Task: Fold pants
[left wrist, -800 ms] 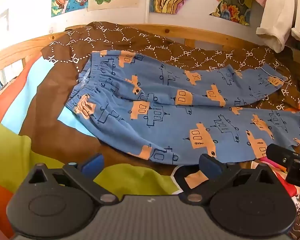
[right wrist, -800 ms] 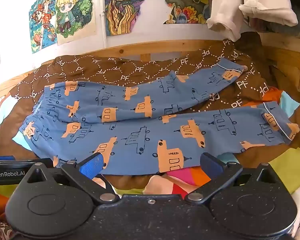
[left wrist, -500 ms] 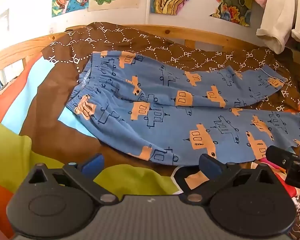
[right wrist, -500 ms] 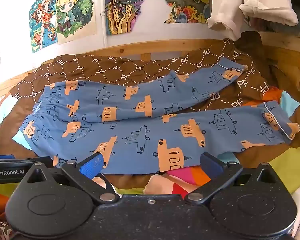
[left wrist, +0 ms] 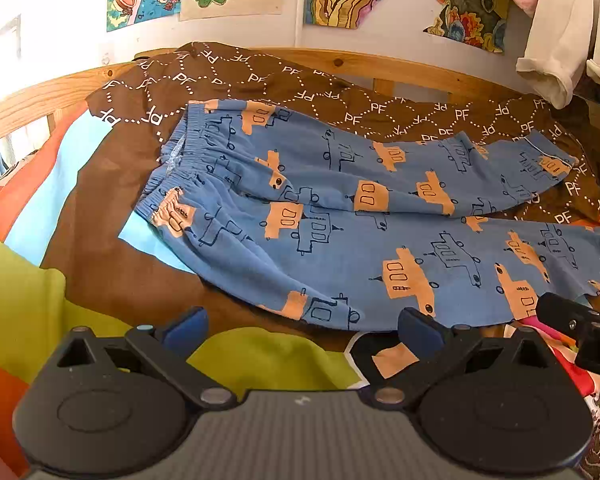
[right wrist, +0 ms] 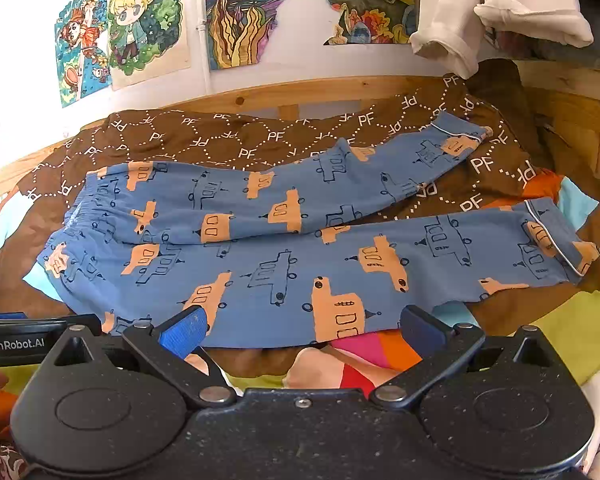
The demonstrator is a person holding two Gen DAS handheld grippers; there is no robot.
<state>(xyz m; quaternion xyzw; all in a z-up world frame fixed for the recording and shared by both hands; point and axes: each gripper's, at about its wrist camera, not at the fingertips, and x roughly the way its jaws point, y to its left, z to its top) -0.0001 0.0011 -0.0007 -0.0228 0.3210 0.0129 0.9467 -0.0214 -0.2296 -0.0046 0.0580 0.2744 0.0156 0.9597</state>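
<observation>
Blue pants (left wrist: 340,216) with orange and outlined truck prints, spread flat and unfolded on a brown "PF" blanket (left wrist: 260,80) over a wooden-railed bed (left wrist: 40,96). Elastic waistband (left wrist: 180,168) bunched at the left in both views, two legs running rightward and parting toward the cuffs. Far leg cuff (right wrist: 460,140) with white piping lying on the brown blanket; near leg cuff (right wrist: 560,240) fully visible from the right wrist, but cut off at the frame edge from the left wrist. Near hem of the pants partly hidden behind the tool bodies in both views. Left tool (left wrist: 300,326) spread wide, blue pads apart, holding nothing, just short of the pants' near edge above green and brown bedding (left wrist: 260,356). Right tool (right wrist: 300,328) likewise spread wide and empty, its left blue pad (right wrist: 186,330) overlapping the near edge of the fabric in the picture; touching or merely in front, hard to tell. Part of the right tool (left wrist: 580,328) intruding at the right edge of the left view, mostly cut off; a "GenRobot.AI" labelled part of the left tool (right wrist: 16,344) at the left edge of the right view. Colourful posters (right wrist: 140,24) on the white wall behind, pale garments (right wrist: 480,12) hanging at upper right, tops cropped.
</observation>
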